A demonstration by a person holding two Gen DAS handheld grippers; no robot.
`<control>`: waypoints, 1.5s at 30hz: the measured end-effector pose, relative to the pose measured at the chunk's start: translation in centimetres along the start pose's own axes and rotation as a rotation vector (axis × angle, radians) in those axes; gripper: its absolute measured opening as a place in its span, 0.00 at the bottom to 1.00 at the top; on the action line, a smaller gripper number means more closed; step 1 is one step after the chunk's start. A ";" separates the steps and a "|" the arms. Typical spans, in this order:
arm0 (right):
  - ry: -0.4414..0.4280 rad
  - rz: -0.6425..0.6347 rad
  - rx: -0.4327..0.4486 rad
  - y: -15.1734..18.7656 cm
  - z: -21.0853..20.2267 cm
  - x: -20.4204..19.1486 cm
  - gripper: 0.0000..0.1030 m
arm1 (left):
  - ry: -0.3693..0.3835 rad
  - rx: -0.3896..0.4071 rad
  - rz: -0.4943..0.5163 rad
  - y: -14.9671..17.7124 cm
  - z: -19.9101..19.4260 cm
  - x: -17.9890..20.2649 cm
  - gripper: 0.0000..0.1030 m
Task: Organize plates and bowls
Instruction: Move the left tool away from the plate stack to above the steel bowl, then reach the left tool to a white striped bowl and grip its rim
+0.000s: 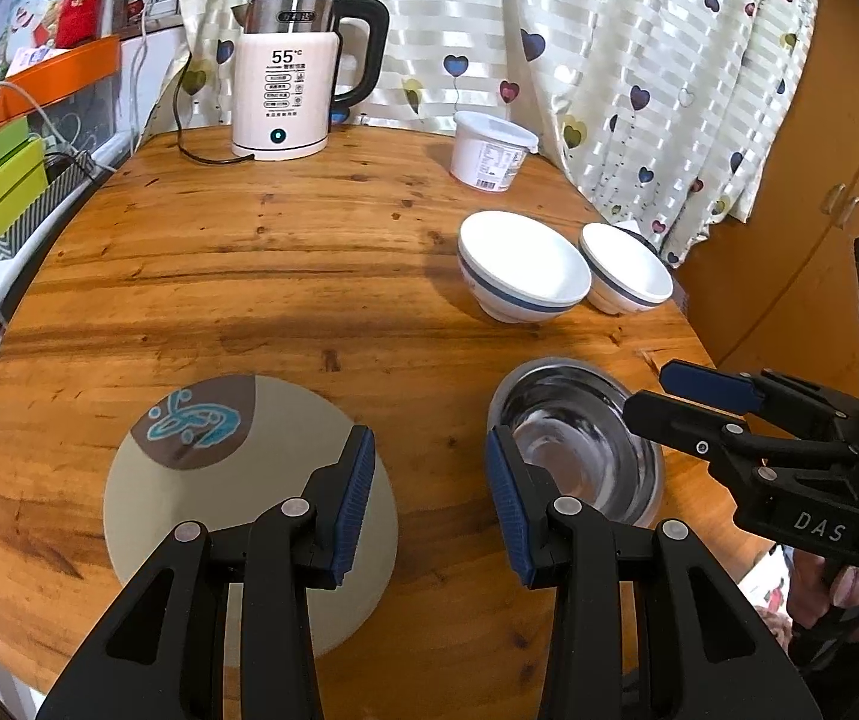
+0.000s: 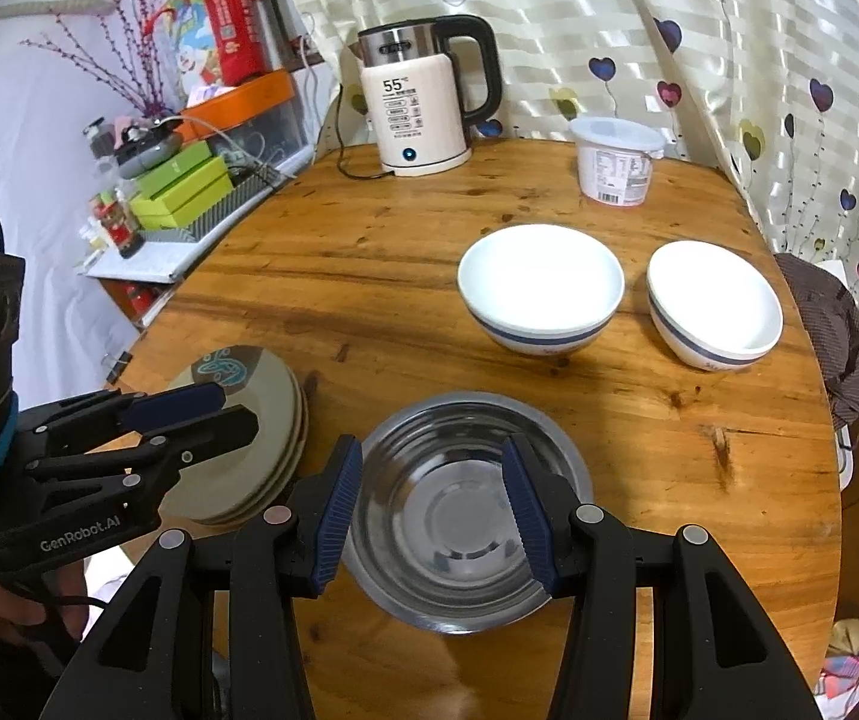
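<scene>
Plates (image 2: 249,420), beige with a brown patch and a blue motif on the top one, sit in a small stack at the near left of the round wooden bench (image 2: 369,252). Just to their right, near the front edge, stands a stainless steel bowl (image 2: 465,516), empty. Farther back on the right, two white bowls with a blue band stand side by side and slightly apart: the left white bowl (image 2: 540,291) and the right white bowl (image 2: 714,306). At the back stand an electric kettle (image 2: 420,102) showing 55 and a lidded white plastic tub (image 2: 615,162), in front of a heart-patterned curtain (image 2: 669,30).

The left gripper (image 1: 429,504) hovers between the plate stack and the steel bowl, jaws partly open with nothing between the blue pads. The right gripper (image 2: 432,516) hangs over the steel bowl, jaws partly open and framing its hollow, holding nothing.
</scene>
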State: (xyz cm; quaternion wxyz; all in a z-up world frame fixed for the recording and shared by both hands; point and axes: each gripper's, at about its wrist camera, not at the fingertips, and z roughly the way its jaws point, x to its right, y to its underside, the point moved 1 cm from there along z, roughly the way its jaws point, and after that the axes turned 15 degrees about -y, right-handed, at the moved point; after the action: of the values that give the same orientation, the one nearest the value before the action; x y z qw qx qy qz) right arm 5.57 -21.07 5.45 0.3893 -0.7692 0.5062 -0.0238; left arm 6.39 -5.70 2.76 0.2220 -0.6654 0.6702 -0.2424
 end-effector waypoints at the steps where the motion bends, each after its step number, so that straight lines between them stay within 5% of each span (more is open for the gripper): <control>1: 0.002 0.002 0.000 0.0 0.0 0.1 0.47 | 0.001 -0.002 0.002 -0.1 0.1 0.1 0.39; 31: 0.037 0.101 0.038 -2.8 0.1 5.7 0.46 | 0.048 -0.043 0.038 -6.0 3.6 2.8 0.39; 45: 0.005 0.227 0.080 -4.8 1.3 9.9 0.30 | 0.093 -0.089 0.043 -9.1 7.1 4.5 0.39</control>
State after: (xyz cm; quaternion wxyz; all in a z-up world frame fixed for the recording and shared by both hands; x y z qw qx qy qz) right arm 14.62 -27.35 3.97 0.4186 -0.6907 0.5897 -0.0018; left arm 17.89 -10.42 2.93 0.1661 -0.6480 0.7040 -0.2383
